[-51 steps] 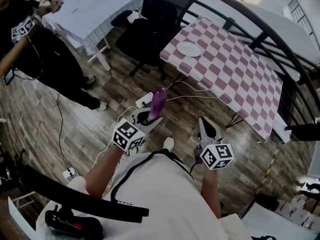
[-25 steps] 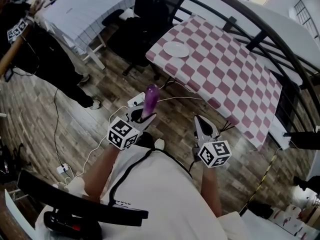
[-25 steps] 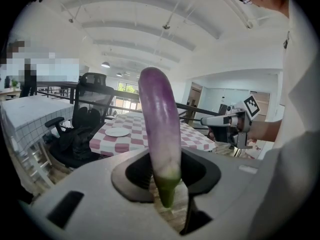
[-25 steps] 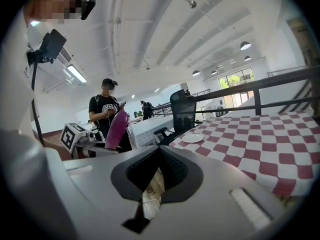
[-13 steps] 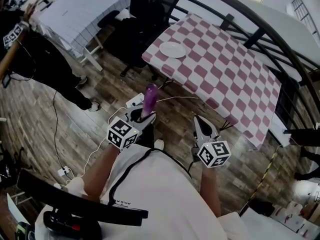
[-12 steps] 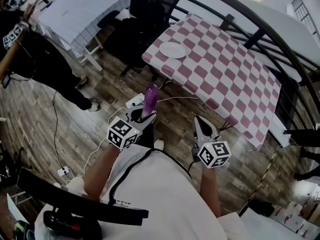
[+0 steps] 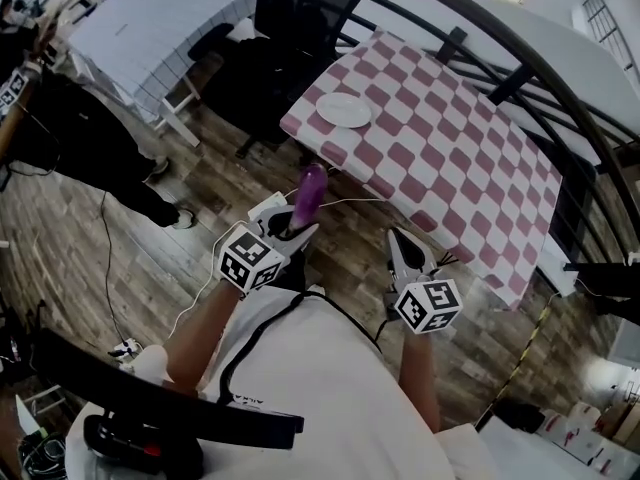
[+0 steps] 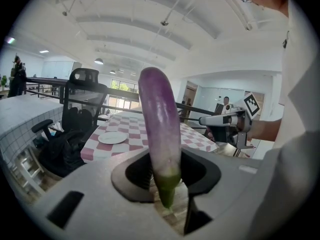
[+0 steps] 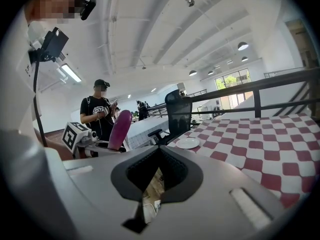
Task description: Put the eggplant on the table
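The left hand-held gripper (image 7: 290,230) clamps the eggplant (image 7: 311,190) upright, just short of the checkered desk (image 7: 450,158); the right hand-held gripper (image 7: 405,249), nearer that desk, seems closed and empty.

The eggplant (image 7: 311,192) stands upright in your left gripper (image 7: 287,231), with your right gripper (image 7: 403,243) well apart to its right. The worktop (image 7: 450,158) lies ahead of both, the plate (image 7: 344,110) near its left corner. A chair (image 7: 300,18) stands beyond that corner, and a second worktop (image 7: 160,13) stands farther left.
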The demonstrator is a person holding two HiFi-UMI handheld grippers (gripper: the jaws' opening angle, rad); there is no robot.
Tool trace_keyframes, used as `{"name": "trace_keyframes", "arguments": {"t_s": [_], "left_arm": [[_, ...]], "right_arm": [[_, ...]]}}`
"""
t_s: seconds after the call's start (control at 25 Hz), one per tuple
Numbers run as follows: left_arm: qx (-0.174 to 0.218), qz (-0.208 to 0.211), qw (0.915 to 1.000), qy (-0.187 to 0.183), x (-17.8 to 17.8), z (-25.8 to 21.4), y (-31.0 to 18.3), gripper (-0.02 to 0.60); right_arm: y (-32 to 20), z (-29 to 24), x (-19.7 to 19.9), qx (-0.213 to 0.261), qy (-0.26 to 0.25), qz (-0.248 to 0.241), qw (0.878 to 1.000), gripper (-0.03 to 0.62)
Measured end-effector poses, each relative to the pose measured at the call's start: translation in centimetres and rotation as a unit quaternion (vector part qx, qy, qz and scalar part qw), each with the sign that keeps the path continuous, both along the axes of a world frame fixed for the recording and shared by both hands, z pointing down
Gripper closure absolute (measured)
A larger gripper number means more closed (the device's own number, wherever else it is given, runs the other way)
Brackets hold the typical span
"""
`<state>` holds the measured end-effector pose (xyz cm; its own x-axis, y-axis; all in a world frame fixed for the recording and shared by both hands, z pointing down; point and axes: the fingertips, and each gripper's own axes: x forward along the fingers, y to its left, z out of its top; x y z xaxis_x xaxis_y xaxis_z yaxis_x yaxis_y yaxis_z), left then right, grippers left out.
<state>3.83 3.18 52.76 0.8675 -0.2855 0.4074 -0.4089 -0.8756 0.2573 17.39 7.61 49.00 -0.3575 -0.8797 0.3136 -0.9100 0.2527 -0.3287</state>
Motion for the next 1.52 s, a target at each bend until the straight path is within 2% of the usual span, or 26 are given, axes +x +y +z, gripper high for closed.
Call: {"name": "trace_keyframes", "arguments": {"t_s": [0.48,0.8,1.16,1.52], "left_arm": [[0.000,0.028,0.9996,0.008,1.8,-0.4,-8.9,0.453],[-0.006,0.071,0.9975,-0.003,3.6,0.1,-14.7,0.453],[-0.001,0.090,0.9958,-0.020,2.8,1.4,-21.6,0.453],[0.004,0.090,0.9957,-0.024,1.6,1.2,-25.6,0.453]], "right_arm": [[-8.4,-0.9,0.7,0.000,0.008,0.018,1.000,0.588],[-13.3,-0.8,1.5,-0.015,0.007,0.050,0.999,0.588],[-20.1,-0.4,0.2,-0.023,0.013,0.052,0.998,0.588],[-25.0,-0.5,-2.2,-0.018,0.006,0.031,0.999,0.588]]}}
